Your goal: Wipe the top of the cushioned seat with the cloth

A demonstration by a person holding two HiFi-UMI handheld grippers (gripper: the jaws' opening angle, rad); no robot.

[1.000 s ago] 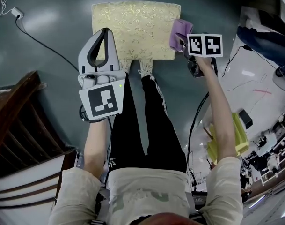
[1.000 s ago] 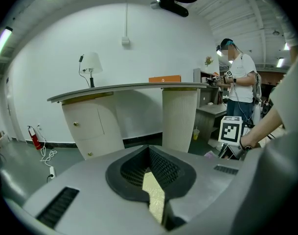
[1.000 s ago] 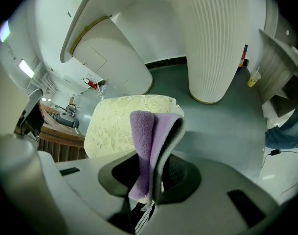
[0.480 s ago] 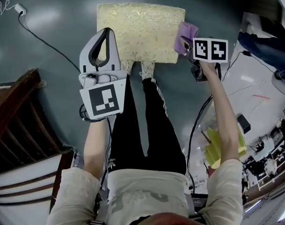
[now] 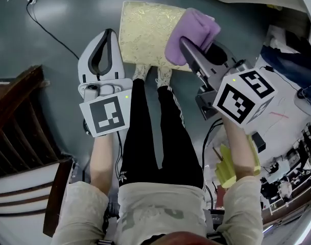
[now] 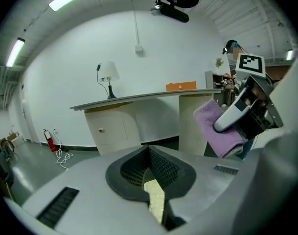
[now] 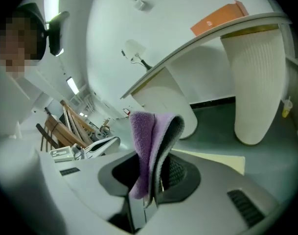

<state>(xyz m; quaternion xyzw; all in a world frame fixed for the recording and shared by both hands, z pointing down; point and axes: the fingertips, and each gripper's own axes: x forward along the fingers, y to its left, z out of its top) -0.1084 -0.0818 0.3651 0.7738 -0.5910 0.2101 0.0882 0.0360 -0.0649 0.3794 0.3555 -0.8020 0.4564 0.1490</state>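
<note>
Grey-green floor [image 5: 58, 40] lies under a cushioned seat [image 5: 147, 34] with a gold patterned top, and everything else is placed from that seat. At its near edge stand the person's two shoes [image 5: 152, 75], with dark trouser legs running back from them.

Over the seat's right side, the right tool [image 5: 188, 50] is clamped on a purple cloth [image 5: 188, 34]. The cloth is folded over the tips and covers the seat's right edge in the head view. The right gripper view shows the cloth [image 7: 144, 146] pinched upright between the jaws, with a pale corner of the seat [image 7: 212, 159] beyond and below it, so the cloth looks raised off the top.

Just left of the seat, the left tool [image 5: 108, 33] has its jaws together at the tips and holds nothing. Through their opening, the left gripper view shows a sliver of the gold seat [image 6: 156, 199].

A black cable [image 5: 48, 34] crosses the floor well to the seat's left.
</note>
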